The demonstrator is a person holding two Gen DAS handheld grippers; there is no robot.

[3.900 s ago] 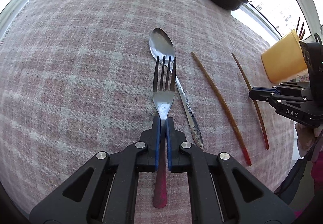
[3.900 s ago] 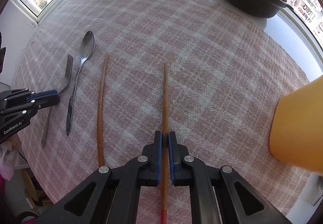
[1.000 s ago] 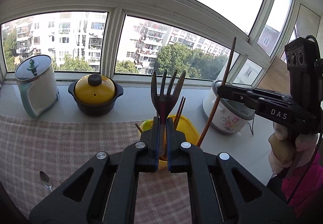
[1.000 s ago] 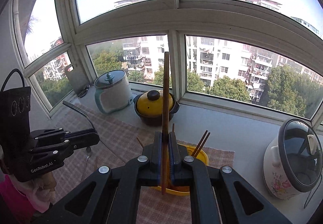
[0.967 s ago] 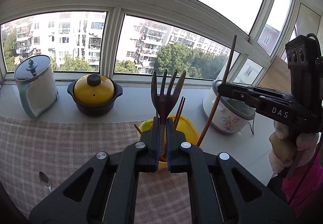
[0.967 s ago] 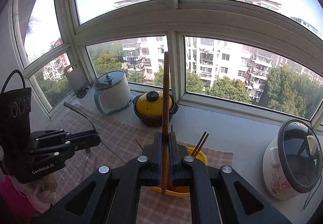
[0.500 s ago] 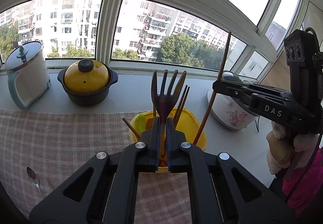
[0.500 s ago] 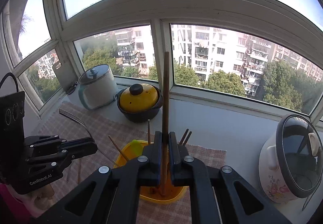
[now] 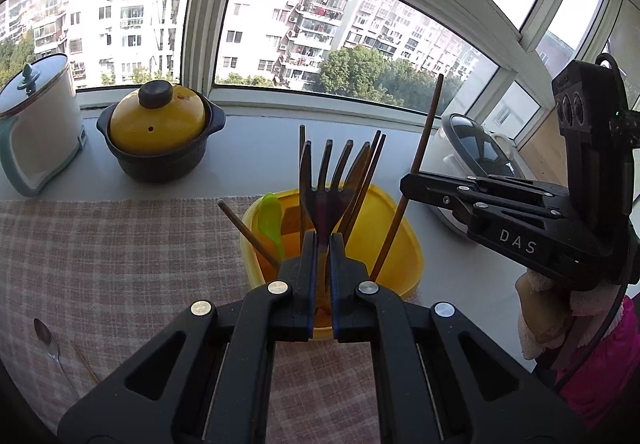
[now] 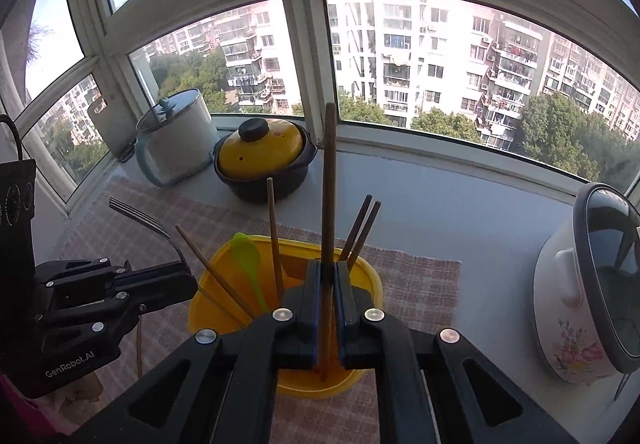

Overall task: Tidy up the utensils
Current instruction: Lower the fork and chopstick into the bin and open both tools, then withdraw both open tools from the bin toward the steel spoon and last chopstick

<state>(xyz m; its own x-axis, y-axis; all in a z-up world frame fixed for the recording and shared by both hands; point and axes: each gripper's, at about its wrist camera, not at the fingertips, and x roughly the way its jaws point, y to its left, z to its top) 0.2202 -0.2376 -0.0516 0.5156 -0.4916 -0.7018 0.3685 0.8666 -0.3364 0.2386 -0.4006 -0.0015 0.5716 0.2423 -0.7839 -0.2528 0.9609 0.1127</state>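
Curved bay window [image 10: 400, 56], white-framed, several panes, bright daylight entering; pale sky above. Outside: pale multi-storey apartment blocks [image 10: 436, 56] with balconies, green treetops [image 9: 368, 72] below them.

Grey-white window ledge [image 10: 440, 196] running beneath the panes.

Standing on the ledge: white pot with pale blue trim and glass lid [image 9: 36, 128]; beside it, black casserole with yellow domed lid and dark knob [image 9: 158, 136]; well apart to the other end, white flower-printed rice cooker with dark lid [image 10: 592, 292].

Pink-and-white checked woven cloth [image 9: 120, 256] covering the table surface, its far edge meeting the ledge.
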